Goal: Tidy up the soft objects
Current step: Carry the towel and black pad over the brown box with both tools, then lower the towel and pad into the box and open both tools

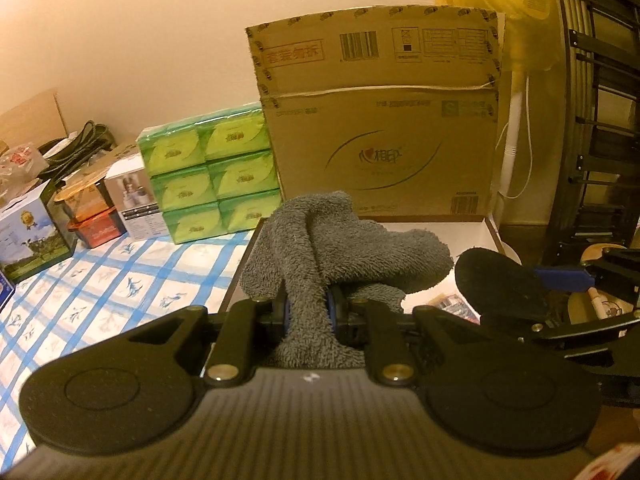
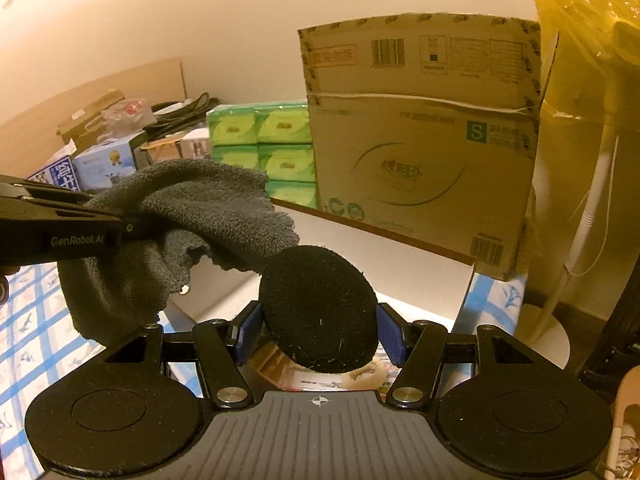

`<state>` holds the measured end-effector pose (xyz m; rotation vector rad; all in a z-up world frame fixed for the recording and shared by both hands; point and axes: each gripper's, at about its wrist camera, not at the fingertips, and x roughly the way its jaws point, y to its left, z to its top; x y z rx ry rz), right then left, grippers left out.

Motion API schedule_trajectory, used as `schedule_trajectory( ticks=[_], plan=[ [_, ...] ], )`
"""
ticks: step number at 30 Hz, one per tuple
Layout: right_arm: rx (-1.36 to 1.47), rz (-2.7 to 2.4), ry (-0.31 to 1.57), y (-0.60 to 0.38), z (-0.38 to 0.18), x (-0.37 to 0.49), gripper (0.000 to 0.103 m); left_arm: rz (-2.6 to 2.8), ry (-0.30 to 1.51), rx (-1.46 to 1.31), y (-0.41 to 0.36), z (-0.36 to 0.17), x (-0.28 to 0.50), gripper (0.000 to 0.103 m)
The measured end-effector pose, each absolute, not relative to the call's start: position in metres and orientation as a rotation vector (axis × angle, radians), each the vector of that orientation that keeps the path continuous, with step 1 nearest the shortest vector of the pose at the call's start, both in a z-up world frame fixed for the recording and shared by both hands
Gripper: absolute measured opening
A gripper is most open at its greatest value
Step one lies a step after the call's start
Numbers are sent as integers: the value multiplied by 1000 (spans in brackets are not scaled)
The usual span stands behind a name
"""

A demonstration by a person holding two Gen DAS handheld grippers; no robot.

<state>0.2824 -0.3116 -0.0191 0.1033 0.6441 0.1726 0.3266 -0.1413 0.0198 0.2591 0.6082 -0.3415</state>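
My left gripper point(image 1: 310, 310) is shut on a grey terry towel point(image 1: 344, 240) that bunches up over the fingers and hangs above a white open box point(image 1: 472, 228). The towel also shows in the right wrist view point(image 2: 192, 216), held by the left gripper's arm at the left edge. My right gripper point(image 2: 318, 330) is shut on a round black foam pad point(image 2: 318, 308), held above the same white box point(image 2: 424, 280). The pad and right gripper also show at the right of the left wrist view point(image 1: 500, 284).
A tall cardboard carton point(image 1: 380, 120) stands right behind the white box. Green tissue packs point(image 1: 212, 176) and several small boxes point(image 1: 128, 196) line the wall to the left on a blue-checked cloth point(image 1: 100, 292). A white fan stand point(image 2: 576, 240) and yellow bag point(image 2: 580, 40) stand at the right.
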Motion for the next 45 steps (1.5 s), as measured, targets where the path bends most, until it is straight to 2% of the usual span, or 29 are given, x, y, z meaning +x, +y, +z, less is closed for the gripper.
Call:
schedule_trajectory(
  ticks=[14,31,35,38,45],
  plan=[
    [86,141,651,-326,-23,325,61,-394,634,270,-164,11,380,15],
    [63,125,758,-331,-65,378,61,-375,770,281,-165,-37,457,16],
    [73,126,773,-330,-71,383,61,-360,799,268,-163,-48,471,25],
    [78,124,783,-330,-74,386,61,-372,802,279,-162,-55,476,42],
    [75,126,803,-328,-82,389,61,-373,825,302,-160,-63,479,42]
  ],
)
